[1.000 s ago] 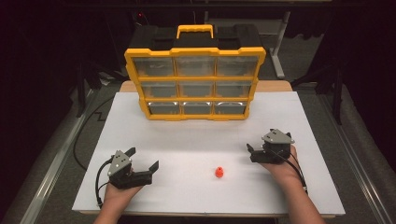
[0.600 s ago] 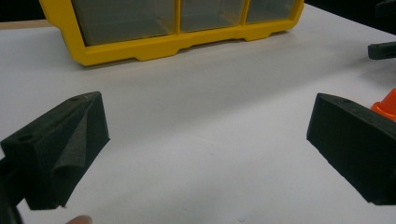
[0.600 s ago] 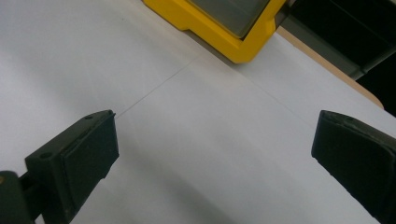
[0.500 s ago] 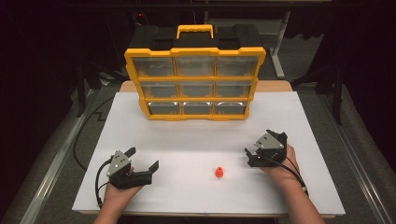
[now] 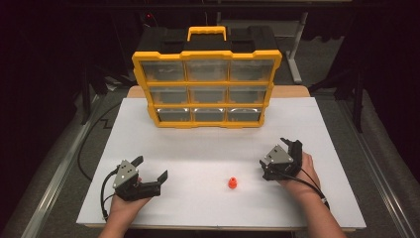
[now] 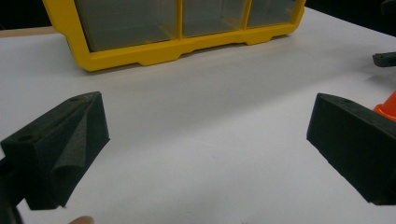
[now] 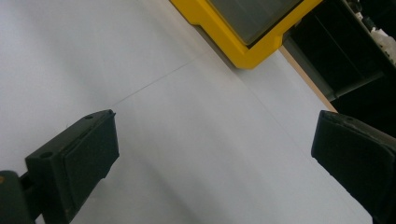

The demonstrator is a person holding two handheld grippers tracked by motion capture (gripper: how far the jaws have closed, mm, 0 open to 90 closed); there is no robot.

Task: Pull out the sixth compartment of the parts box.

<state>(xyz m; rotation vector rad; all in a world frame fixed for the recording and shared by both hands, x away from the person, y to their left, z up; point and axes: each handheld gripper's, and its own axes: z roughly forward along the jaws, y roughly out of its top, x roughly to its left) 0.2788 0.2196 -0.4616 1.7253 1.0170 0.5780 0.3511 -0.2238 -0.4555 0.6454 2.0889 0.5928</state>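
A small orange-red cone-shaped piece [image 5: 232, 183] stands on the white table top [image 5: 213, 148] near the front, between my two grippers. My left gripper [image 5: 151, 167] rests at the front left, open with nothing between its jaws, well left of the piece. In the left gripper view the jaws [image 6: 208, 135] stand wide apart and the piece [image 6: 386, 106] peeks out behind the right jaw. My right gripper [image 5: 273, 152] sits just right of the piece, open and empty. Its own view [image 7: 215, 149] looks over bare table toward a corner of the yellow case [image 7: 243, 32].
A yellow organizer case [image 5: 205, 89] with clear compartment lids stands tilted upright at the back middle of the table, with its handle on top. A dark floor and metal rails surround the table. Black cables trail from both grippers.
My right gripper has shifted a little toward the front and left, closer to the orange-red piece, and turned slightly. The left gripper and the piece have stayed put.
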